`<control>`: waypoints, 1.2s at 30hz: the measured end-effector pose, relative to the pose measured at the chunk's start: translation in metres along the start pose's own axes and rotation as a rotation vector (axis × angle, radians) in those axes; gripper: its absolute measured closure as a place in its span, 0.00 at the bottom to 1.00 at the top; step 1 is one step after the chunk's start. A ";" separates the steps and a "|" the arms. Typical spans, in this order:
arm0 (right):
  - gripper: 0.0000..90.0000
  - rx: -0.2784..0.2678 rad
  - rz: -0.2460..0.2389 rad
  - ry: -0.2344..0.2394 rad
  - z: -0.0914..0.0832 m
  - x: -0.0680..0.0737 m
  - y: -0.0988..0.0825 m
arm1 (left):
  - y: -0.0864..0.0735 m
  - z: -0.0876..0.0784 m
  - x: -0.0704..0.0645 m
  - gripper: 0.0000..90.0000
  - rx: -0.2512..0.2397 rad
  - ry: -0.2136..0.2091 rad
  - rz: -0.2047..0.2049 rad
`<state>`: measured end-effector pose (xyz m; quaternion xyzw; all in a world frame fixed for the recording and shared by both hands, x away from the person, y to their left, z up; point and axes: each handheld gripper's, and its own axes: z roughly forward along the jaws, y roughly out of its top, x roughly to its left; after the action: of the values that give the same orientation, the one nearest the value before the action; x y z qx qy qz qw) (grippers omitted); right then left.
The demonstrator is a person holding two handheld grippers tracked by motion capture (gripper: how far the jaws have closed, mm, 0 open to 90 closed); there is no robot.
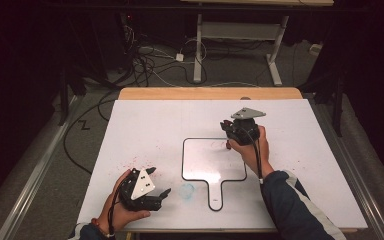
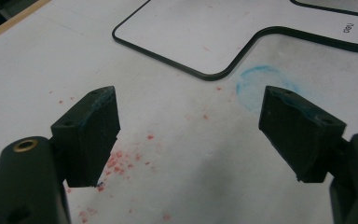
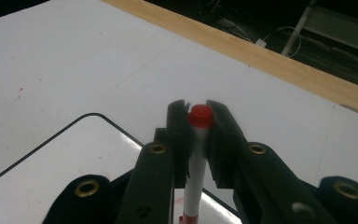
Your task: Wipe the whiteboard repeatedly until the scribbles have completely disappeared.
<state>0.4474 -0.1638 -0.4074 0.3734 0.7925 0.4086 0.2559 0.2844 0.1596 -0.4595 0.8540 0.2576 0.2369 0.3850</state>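
In the high view a white table top (image 1: 145, 125) takes up the middle of the frame, with a strip of bare wood along its far edge. A small whiteboard (image 1: 202, 155) with a thin black rim and a short handle lies flat at the centre, its handle pointing toward the bottom of the frame.

The right gripper (image 1: 228, 134) sits right of centre, held over the upper right corner of the whiteboard by the person's right hand (image 1: 252, 150), whose dark sleeve comes in from the lower right. In the right gripper view its jaws are clenched on a marker (image 3: 197, 158) with a white barrel and a red end; the marker stands between the pads in the lower middle of that frame, red end up, with the board's rim curving past at lower left. Faint red marks show on the board just beside the gripper in the high view.

The left gripper (image 1: 161, 183) lies low at the lower left of the high view, held by the left hand (image 1: 122, 207) near the table's front edge, well apart from the whiteboard handle. In the left gripper view its jaws stand wide apart, released, with nothing between them. Beyond them, red specks (image 2: 121, 161) are scattered over the table at lower left, and a smeared blue ring (image 2: 261, 86) sits right of centre, just beside the handle's rim.

Cables (image 1: 150, 65) lie tangled on the floor at the top of the high view, near the white legs of another table (image 1: 198, 50).
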 end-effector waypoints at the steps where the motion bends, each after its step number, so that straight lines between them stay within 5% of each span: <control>1: 0.90 -0.001 -0.006 0.001 0.001 0.002 0.000 | 0.000 0.000 0.000 0.21 0.004 -0.005 -0.009; 6: 0.90 -0.014 0.001 0.075 0.004 0.017 0.003 | 0.000 0.000 0.000 0.21 0.001 0.000 0.004; 9: 0.90 -0.016 -0.032 0.042 0.007 0.020 0.005 | 0.000 -0.001 0.000 0.21 0.002 -0.005 -0.005; 12: 0.90 -0.016 -0.073 -0.049 0.009 0.011 0.004 | 0.000 -0.001 0.000 0.21 -0.003 0.002 0.002; 15: 0.90 -0.032 -0.046 -0.084 0.013 0.004 0.003 | 0.000 -0.001 0.000 0.21 -0.004 0.001 0.002; 20: 0.90 -0.065 0.010 0.030 0.016 0.014 0.004 | 0.000 -0.001 0.000 0.21 -0.001 -0.007 -0.005; 22: 0.90 -0.061 0.003 0.039 0.016 0.019 0.006 | 0.000 -0.001 0.000 0.21 0.000 -0.008 -0.004; 27: 0.90 -0.041 -0.079 -0.089 0.020 0.012 0.006 | 0.000 -0.002 0.000 0.21 -0.003 -0.009 -0.008; 30: 0.90 -0.044 -0.026 -0.058 0.018 0.010 0.006 | 0.000 -0.001 0.000 0.21 -0.002 -0.011 -0.007; 32: 0.90 -0.050 -0.002 0.018 0.017 0.016 0.006 | 0.000 -0.001 0.000 0.21 -0.001 -0.014 -0.008; 36: 0.90 -0.042 -0.016 0.085 0.014 0.031 0.007 | 0.000 -0.001 -0.001 0.21 0.003 -0.012 -0.002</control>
<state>0.4416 -0.1294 -0.4119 0.3440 0.7970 0.4383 0.2331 0.2833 0.1598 -0.4587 0.8557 0.2562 0.2310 0.3857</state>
